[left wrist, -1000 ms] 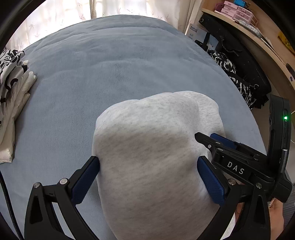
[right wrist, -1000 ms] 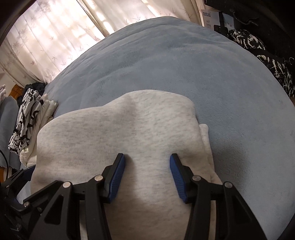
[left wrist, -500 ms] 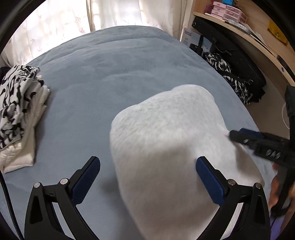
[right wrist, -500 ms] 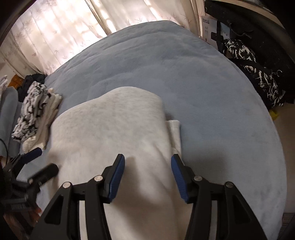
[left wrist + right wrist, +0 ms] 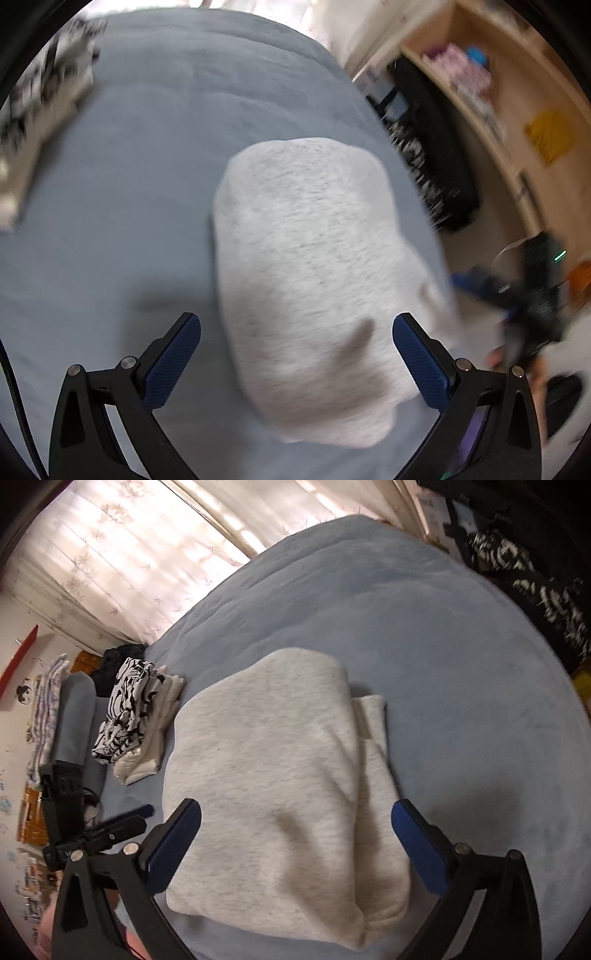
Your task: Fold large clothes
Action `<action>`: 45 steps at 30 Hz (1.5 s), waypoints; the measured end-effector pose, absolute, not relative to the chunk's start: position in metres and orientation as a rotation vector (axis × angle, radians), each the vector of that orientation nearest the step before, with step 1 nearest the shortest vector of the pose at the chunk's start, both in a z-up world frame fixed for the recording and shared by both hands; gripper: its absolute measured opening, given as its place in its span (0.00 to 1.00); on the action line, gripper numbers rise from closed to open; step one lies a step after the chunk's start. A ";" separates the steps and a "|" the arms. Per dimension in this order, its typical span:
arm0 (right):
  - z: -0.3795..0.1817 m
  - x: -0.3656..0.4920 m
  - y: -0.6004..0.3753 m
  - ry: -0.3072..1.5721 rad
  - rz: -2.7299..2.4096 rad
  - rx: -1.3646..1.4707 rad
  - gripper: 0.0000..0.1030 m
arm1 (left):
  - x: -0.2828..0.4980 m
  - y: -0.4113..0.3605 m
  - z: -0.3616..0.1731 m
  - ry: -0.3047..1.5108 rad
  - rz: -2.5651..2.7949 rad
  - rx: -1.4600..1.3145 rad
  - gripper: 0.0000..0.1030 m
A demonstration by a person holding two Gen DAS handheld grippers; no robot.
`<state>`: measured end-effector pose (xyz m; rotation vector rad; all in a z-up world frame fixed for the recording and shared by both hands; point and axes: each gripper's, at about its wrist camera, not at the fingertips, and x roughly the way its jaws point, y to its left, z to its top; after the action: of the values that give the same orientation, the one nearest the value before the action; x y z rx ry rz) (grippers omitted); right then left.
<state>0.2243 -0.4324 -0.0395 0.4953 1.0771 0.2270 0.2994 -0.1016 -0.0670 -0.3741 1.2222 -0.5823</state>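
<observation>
Left wrist view: the left tool [image 5: 295, 354] hangs wide open, empty, above the folded grey garment [image 5: 310, 280] on the bed [image 5: 129, 184]. Right wrist view: the right tool [image 5: 295, 834] is opening, nothing gripped; best lift both clear without snagging the fold.

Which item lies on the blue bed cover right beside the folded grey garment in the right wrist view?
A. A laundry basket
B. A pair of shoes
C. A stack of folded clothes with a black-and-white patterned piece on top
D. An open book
C: a stack of folded clothes topped by a black-and-white patterned piece lies on the blue bed cover, beside the folded grey garment.
</observation>
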 end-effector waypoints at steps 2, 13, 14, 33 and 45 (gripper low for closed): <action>-0.048 0.228 -0.431 1.093 0.239 0.502 1.00 | 0.300 -0.100 -0.076 1.228 -0.634 -0.453 0.99; -0.104 0.253 -0.433 1.191 0.269 0.542 1.00 | 0.280 -0.118 -0.109 1.269 -0.734 -0.364 1.00; -0.109 0.254 -0.434 1.203 0.268 0.540 1.00 | 0.279 -0.115 -0.115 1.282 -0.743 -0.398 1.00; -0.164 0.249 -0.441 1.288 0.379 0.577 1.00 | 0.269 -0.117 -0.159 1.364 -0.823 -0.518 1.00; -0.175 0.255 -0.427 1.192 0.437 0.601 0.98 | 0.283 -0.120 -0.183 1.368 -0.868 -0.596 1.00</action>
<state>0.2546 -0.4275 -0.1746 0.6006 1.1917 0.4367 0.2831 -0.1200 -0.1833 -0.5956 1.3679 -0.8684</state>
